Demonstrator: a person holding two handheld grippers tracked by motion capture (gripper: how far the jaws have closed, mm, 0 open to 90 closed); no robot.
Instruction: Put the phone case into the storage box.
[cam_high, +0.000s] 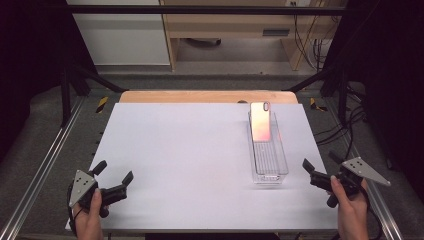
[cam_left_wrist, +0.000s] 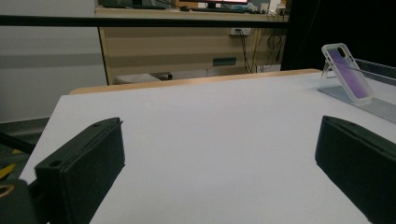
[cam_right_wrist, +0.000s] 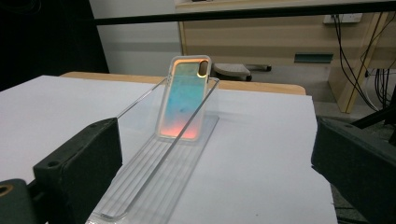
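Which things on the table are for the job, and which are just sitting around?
For the job:
- shiny phone case, leaning up at the far end of the tray
- clear plastic tray that holds it
- left gripper and right gripper, both open, near the table's front edge

Just around:
- wooden desk behind the table
- cables on the floor

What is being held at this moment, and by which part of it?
Nothing is held. The left tongs and the right tongs are both open and apart from the phone case, which leans in the clear tray.
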